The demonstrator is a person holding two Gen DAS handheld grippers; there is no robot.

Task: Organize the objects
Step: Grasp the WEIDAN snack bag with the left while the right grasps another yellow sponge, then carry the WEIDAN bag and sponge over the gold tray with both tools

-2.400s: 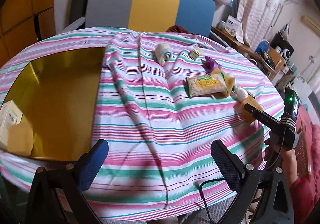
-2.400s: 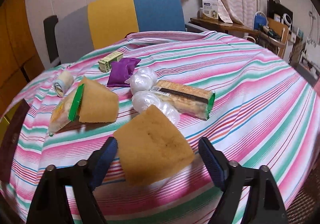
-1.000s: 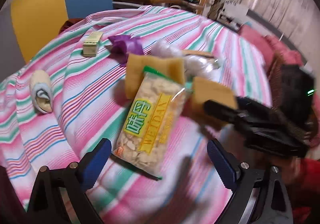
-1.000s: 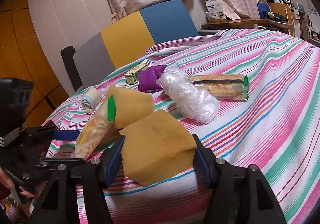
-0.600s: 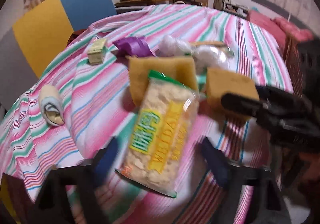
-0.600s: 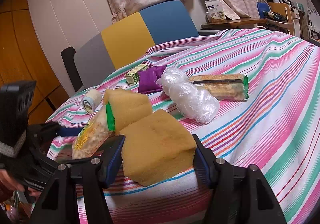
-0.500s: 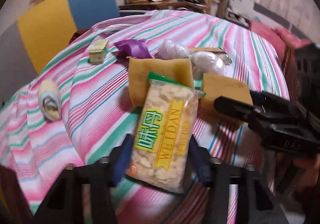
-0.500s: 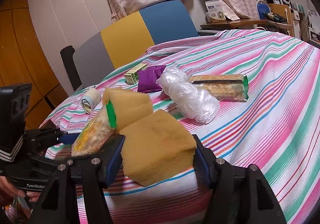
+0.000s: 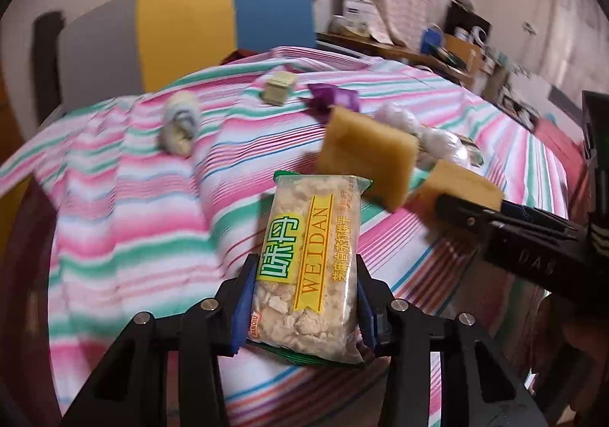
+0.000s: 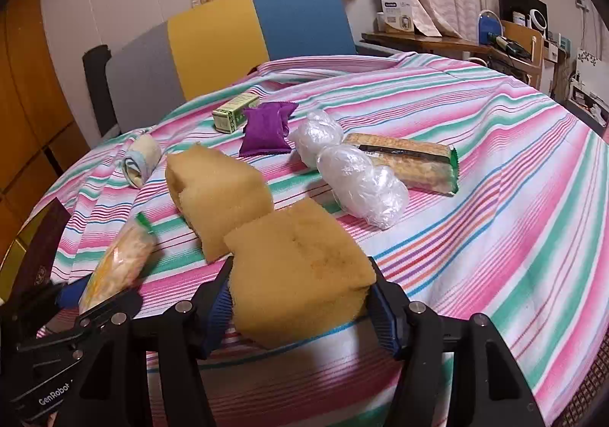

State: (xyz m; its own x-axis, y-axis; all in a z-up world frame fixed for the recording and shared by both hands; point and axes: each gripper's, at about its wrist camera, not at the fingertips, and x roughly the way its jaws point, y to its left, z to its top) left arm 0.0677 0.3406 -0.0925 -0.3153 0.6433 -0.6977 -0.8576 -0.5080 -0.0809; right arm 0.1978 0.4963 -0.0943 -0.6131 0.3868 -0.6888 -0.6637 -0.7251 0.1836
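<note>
Closing my left gripper (image 9: 302,307) on the snack packet (image 9: 308,267), low centre of its frame, pads pressing both sides | right gripper (image 10: 298,297) clamps a yellow sponge (image 10: 300,267) at lower centre | second sponge (image 10: 219,191) just behind on the striped bench (image 10: 514,198)

Right gripper (image 10: 300,297) fingers (image 10: 219,307) clamp a yellow sponge (image 10: 300,267) above the striped tabletop (image 10: 495,198); a second sponge (image 10: 217,187) and a plastic-wrapped bundle (image 10: 350,168) lie beyond.
</note>
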